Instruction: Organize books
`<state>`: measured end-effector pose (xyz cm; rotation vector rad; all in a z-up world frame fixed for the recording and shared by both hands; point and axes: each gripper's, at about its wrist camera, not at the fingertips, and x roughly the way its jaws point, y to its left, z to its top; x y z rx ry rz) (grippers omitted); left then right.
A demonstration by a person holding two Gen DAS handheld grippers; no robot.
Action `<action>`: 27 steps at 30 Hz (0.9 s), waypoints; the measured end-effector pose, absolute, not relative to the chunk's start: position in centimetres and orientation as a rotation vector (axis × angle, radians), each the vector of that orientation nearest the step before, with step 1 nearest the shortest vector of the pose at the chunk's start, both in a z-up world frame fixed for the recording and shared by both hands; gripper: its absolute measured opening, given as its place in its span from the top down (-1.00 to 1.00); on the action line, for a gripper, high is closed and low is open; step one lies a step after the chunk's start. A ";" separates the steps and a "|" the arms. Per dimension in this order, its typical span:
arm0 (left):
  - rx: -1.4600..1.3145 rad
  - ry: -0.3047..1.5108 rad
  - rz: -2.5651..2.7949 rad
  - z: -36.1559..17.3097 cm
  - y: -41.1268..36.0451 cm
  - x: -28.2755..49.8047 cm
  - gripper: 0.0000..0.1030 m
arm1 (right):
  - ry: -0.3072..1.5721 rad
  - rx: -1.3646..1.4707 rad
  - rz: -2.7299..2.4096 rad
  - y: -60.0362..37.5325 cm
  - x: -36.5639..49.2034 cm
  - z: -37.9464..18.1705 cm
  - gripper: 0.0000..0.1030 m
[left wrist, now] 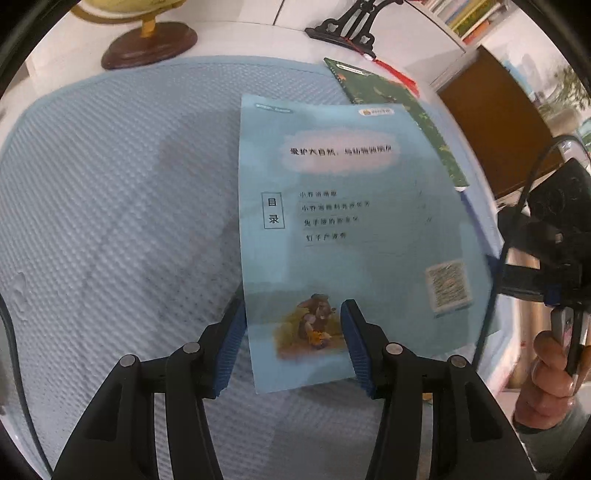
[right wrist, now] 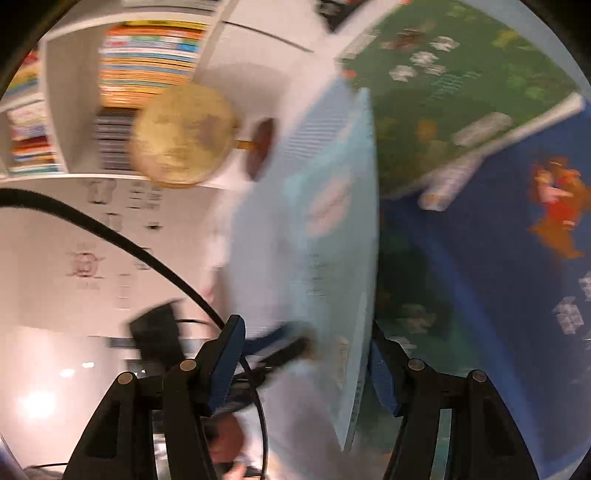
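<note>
Two books show on the pale blue textured mat (left wrist: 110, 192): a light blue book (left wrist: 351, 221), back cover up with a contents list and a small animal picture, and a green book (left wrist: 399, 110) lying behind it, partly under its far edge. The light blue book's near end sits between the pads of the left gripper (left wrist: 291, 343); the left pad overlaps its edge, but whether the pads press on it cannot be told, the jaws standing about half apart. In the blurred right wrist view the right gripper (right wrist: 306, 365) has the same book (right wrist: 332, 229) edge-on between its fingers, half apart, with no clear clamping visible. A dark blue book cover (right wrist: 498, 258) lies beside the green one (right wrist: 461, 92) there. Beyond the mat stand a globe (right wrist: 183, 134) on a wooden base (left wrist: 149, 46) and a black stand (left wrist: 351, 22); shelves of books (right wrist: 151, 55) fill the background. A hand (left wrist: 550, 373) grips the right tool's handle.
</note>
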<state>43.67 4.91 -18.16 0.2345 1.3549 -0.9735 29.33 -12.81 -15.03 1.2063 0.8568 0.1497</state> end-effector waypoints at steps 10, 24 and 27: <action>0.134 1.294 -0.956 -15.5 9.0 44.5 0.05 | 0.932 0.597 0.075 -4.6 34.3 -5.5 -0.20; -0.135 1.227 -0.701 -13.5 22.5 49.2 0.05 | 0.991 0.617 0.265 4.7 38.5 -5.4 -0.21; -0.096 1.218 -0.647 -13.9 23.3 49.2 0.05 | 1.026 0.660 0.208 4.4 38.2 -7.2 -0.21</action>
